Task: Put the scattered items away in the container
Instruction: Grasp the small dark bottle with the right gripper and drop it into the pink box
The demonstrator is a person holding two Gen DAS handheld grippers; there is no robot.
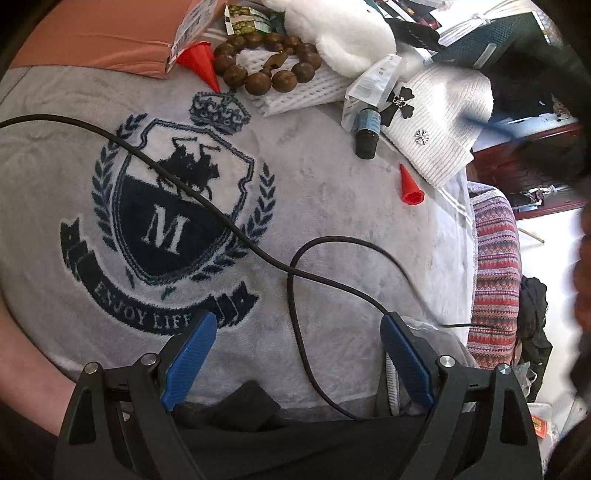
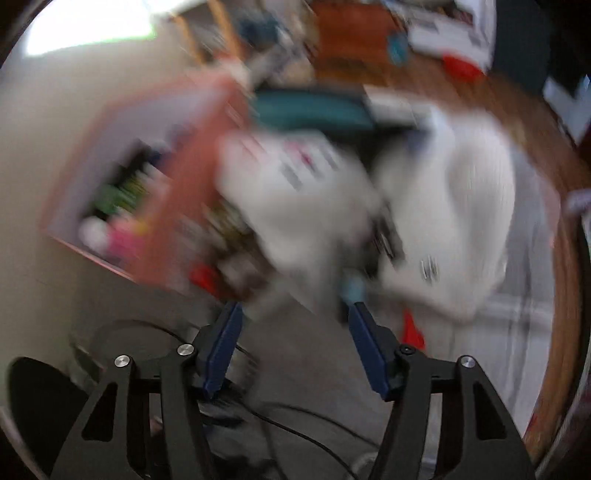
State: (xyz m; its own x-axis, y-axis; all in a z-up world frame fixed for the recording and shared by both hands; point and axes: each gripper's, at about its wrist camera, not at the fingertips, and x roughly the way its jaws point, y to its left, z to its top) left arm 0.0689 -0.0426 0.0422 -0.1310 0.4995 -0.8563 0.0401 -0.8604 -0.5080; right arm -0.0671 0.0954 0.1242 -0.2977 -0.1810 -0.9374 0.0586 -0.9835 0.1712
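My left gripper (image 1: 299, 319) stands open above a grey crest-printed blanket (image 1: 332, 206), with only a black cable (image 1: 221, 218) under its fingers. Beyond it lie a small red cone (image 1: 410, 186), a dark dropper bottle (image 1: 367, 133), a white knit hat (image 1: 439, 122), a wooden bead bracelet (image 1: 266, 66) and a second red cone (image 1: 201, 62). The orange box (image 1: 110, 33) sits at the far left. The right wrist view is blurred. There my right gripper (image 2: 295, 308) is open with nothing between its fingers, and the orange box (image 2: 166, 184) holds several colourful items.
A white plush toy (image 1: 343, 33), a snack packet (image 1: 251, 18) and white foam netting (image 1: 295, 96) crowd the back. A patterned cloth (image 1: 495, 277) hangs off the right edge. A dark blurred shape (image 1: 554, 122) fills the upper right. Wooden floor (image 2: 569, 295) shows at the right.
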